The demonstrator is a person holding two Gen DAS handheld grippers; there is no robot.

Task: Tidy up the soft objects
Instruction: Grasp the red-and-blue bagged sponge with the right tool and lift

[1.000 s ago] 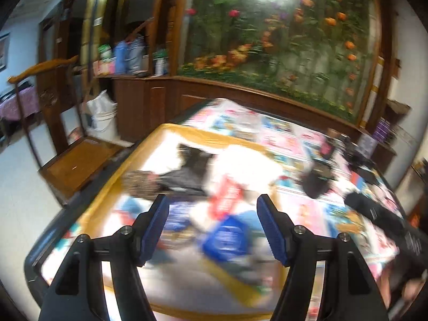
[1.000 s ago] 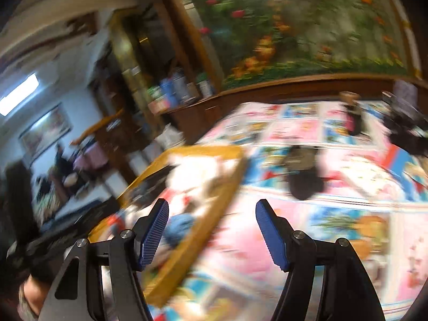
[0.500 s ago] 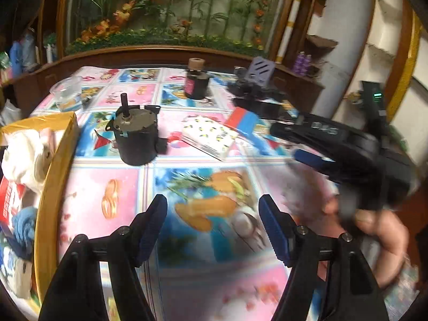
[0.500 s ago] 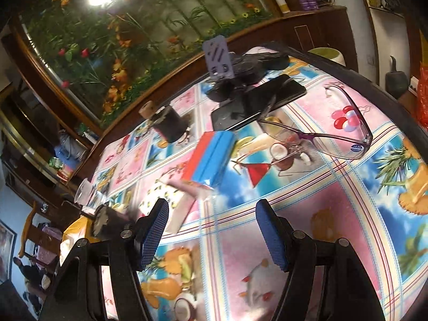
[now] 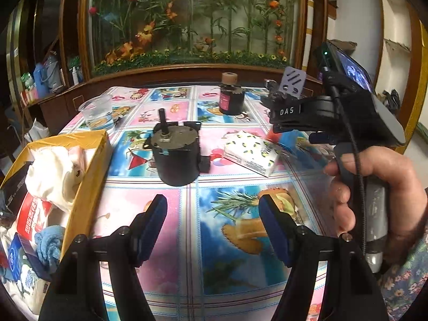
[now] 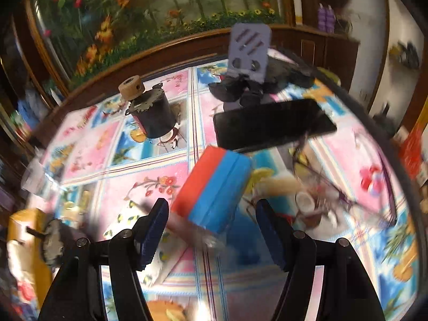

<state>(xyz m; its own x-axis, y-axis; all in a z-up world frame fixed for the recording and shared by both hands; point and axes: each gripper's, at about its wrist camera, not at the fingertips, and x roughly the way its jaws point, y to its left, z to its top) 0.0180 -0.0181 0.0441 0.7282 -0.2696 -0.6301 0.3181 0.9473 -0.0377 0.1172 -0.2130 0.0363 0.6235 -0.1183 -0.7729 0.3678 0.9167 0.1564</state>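
Red-and-blue sponge (image 6: pixel 214 184), lemon-print white tissue pack (image 5: pixel 250 153), yellow box (image 5: pixel 91 171), pink-and-blue fruit-print tablecloth (image 5: pixel 227 230).

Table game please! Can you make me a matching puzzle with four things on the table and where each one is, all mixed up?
Things:
1. white cloth
2. clear cup
3. red and blue sponge
4. black phone

Places:
a. just ahead of the open right tongs
b. inside the yellow box
c. lying flat beyond the sponge
d. standing on the table behind the yellow box

Pairs: 1-b, 2-d, 3-a, 4-c
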